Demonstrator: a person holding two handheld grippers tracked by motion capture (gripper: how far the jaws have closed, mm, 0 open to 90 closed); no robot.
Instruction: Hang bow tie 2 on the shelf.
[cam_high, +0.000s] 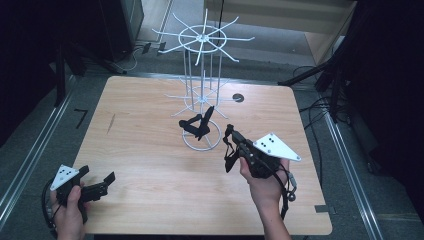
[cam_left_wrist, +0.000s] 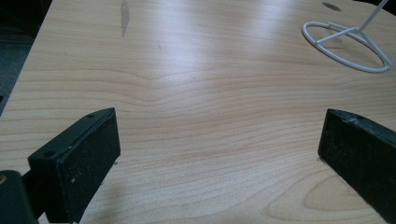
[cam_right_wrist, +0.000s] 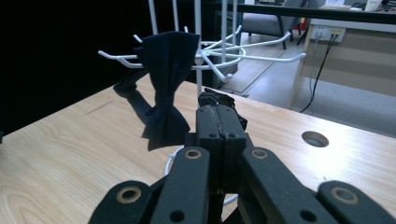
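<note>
A white wire rack (cam_high: 202, 37) with spoked hooks stands at the back middle of the wooden table (cam_high: 150, 165). A dark bow tie (cam_high: 197, 125) hangs from a hook on its lower tier, seen close in the right gripper view as the bow tie (cam_right_wrist: 166, 70). My right gripper (cam_high: 231, 134) is held just right of the rack's base ring, its jaws pressed together on a small piece of black fabric (cam_right_wrist: 215, 99); a black strap (cam_high: 227, 157) dangles under it. My left gripper (cam_high: 97, 177) rests low at the near left corner, open and empty, left gripper (cam_left_wrist: 219, 154).
The rack's base ring (cam_left_wrist: 348, 46) lies ahead and to the right of the left gripper. A round cable hole (cam_high: 238, 98) sits in the table behind the rack. Dark stands and cables (cam_high: 320, 75) surround the table on the floor.
</note>
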